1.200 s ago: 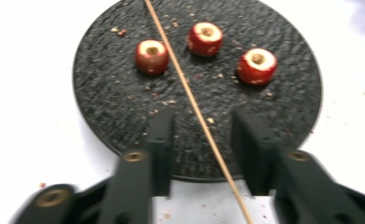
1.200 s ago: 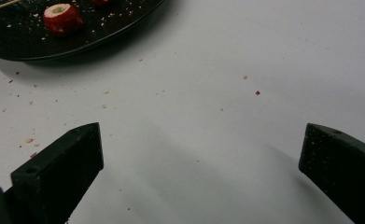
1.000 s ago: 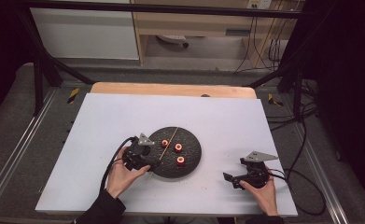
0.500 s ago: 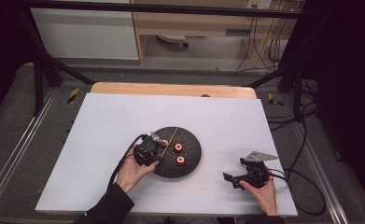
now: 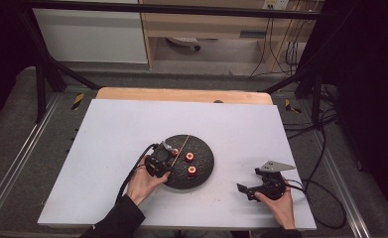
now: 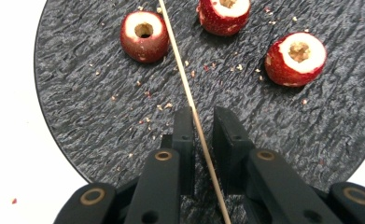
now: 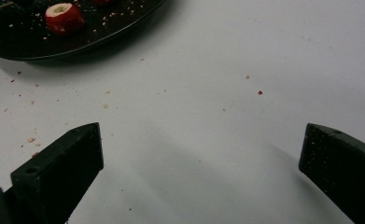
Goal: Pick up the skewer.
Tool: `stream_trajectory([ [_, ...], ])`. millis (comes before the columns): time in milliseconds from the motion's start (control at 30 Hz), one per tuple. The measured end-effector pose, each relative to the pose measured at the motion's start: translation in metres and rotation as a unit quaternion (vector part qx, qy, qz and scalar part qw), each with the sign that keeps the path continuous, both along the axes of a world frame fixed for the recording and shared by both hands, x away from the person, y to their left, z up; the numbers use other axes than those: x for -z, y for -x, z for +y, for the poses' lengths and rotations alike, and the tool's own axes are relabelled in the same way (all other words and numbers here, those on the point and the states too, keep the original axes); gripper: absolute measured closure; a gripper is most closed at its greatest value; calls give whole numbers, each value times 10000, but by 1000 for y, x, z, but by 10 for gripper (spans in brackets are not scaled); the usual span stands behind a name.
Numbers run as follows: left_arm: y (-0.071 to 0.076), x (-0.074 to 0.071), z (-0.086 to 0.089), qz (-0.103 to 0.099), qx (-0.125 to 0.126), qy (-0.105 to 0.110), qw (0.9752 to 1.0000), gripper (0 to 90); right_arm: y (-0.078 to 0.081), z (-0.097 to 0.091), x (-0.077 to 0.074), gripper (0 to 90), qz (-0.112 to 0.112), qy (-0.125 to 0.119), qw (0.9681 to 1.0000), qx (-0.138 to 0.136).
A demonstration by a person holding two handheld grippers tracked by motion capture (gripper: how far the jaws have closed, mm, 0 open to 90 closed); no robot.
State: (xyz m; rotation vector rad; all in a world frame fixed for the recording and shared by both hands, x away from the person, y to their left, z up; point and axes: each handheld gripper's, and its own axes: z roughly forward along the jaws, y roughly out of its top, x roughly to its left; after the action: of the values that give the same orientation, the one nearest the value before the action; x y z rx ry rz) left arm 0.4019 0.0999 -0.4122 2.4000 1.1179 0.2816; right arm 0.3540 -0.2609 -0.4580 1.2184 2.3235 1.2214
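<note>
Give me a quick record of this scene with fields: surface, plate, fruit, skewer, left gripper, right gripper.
surface: white table
plate: round dark plate, crumbs scattered on it
fruit: three cored red fruits on the plate, apart from one another
skewer: thin wooden skewer lying across the plate
left gripper: left gripper has just been closing, skewer between its jaws, a gap showing
right gripper: right gripper wide open over the table, holding nothing

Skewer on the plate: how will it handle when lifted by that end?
The wooden skewer looks thin and long, so probably light but bendy and snappable. It is round, so it may roll or pivot between the left gripper jaws, closing around it.
</note>
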Motion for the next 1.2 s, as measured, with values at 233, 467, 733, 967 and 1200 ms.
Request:
stream_trajectory([
  [233,0,1,-2,0,-204,-40,9998,840,0,0,0,6,1,-5,10000,-2],
  [467,-1,2,-2,24,-330,-16,9995,873,0,0,0,6,3,-2,10000,-1],
  [733,1,1,-1,-56,-316,10,9995,881,0,0,0,6,7,-3,10000,2],
  [967,4,-3,6,-205,-162,95,9996,882,0,0,0,6,9,5,10000,2],
  [1200,10,-10,20,-339,23,389,9987,882,1,0,0,6,21,-3,10000,16],
])
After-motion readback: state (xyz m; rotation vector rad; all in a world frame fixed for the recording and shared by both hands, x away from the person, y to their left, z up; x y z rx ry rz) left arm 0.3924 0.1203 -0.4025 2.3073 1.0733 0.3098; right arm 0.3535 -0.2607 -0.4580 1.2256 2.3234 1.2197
